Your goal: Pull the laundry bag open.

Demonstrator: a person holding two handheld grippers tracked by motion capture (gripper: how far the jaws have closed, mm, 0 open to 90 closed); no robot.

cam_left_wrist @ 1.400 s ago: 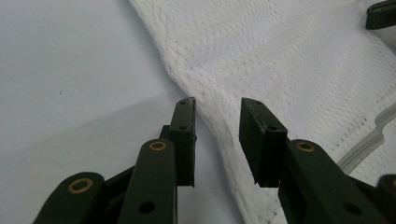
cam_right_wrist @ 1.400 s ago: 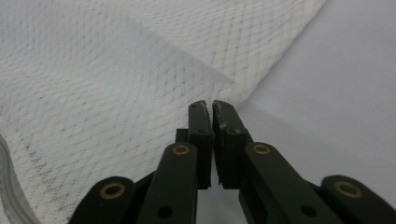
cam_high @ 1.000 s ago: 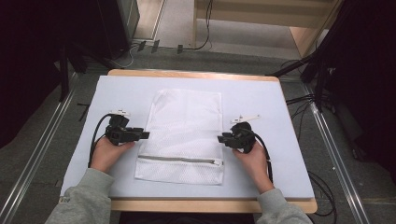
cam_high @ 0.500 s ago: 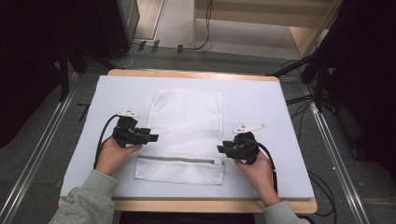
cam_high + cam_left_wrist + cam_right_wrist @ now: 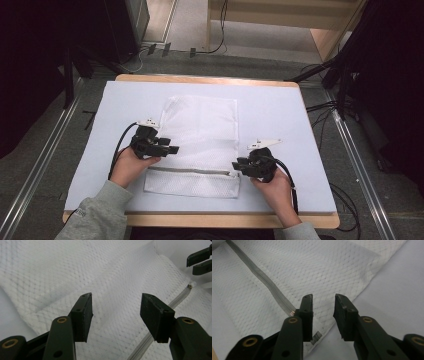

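A white mesh laundry bag (image 5: 200,125) lies flat on the pale mat, its grey zipper (image 5: 192,171) running across near the front end. My left gripper (image 5: 172,149) hovers over the bag's left edge, above the zipper. Its jaws have just been opening and stand wide, with only mesh (image 5: 75,270) under them and the zipper (image 5: 180,296) off to the right. My right gripper (image 5: 235,165) sits at the zipper's right end. Its jaws (image 5: 323,312) have just been closing to a narrow gap over the bag's edge (image 5: 324,267), with nothing pinched between them.
The pale mat (image 5: 280,115) covers a wooden table (image 5: 200,220). Dark equipment and cables stand on the floor beyond the far edge and at the right. A small label (image 5: 317,336) hangs at the bag's seam by the right gripper.
The left gripper has slid right onto the bag's left edge and its jaws look wider. The right gripper has moved toward the front edge, to the zipper's right end.
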